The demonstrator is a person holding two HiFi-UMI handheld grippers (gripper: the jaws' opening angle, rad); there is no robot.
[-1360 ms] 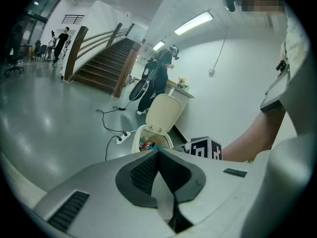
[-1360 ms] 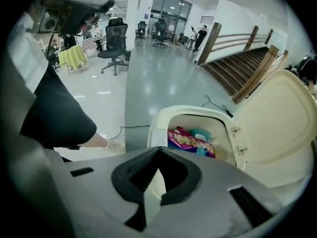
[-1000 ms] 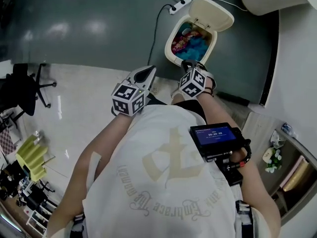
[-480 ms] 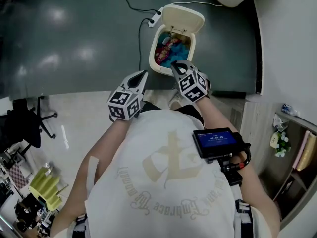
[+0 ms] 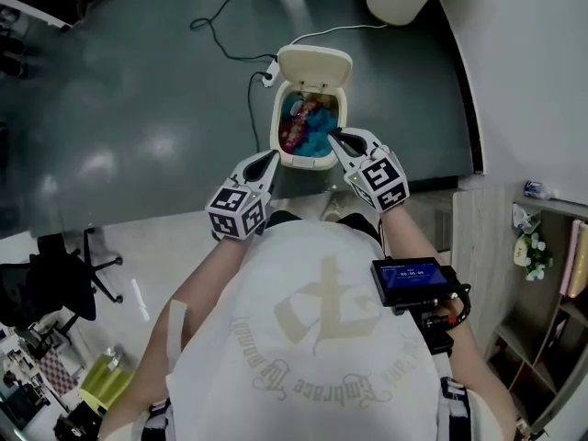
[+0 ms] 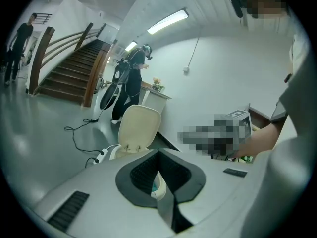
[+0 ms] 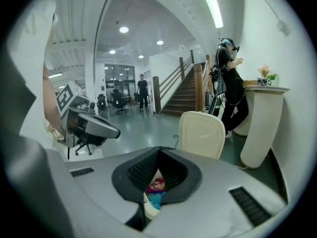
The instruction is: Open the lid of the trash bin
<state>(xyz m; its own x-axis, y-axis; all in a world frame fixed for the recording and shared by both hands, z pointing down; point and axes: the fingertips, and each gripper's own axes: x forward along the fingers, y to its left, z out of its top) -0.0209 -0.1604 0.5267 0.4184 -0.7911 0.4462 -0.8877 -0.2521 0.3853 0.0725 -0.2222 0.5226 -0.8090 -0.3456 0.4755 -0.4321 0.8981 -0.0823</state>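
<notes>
Near the open trash bin [image 5: 301, 162], left tool [image 5: 272, 155] and right tool [image 5: 333, 135] hang closed.

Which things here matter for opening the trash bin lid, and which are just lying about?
For the job: trash bin; its lid, already up; left gripper and right gripper, both shut and empty.

Lying about: power strip with its cable; office chair; flowers on the shelf.
</notes>
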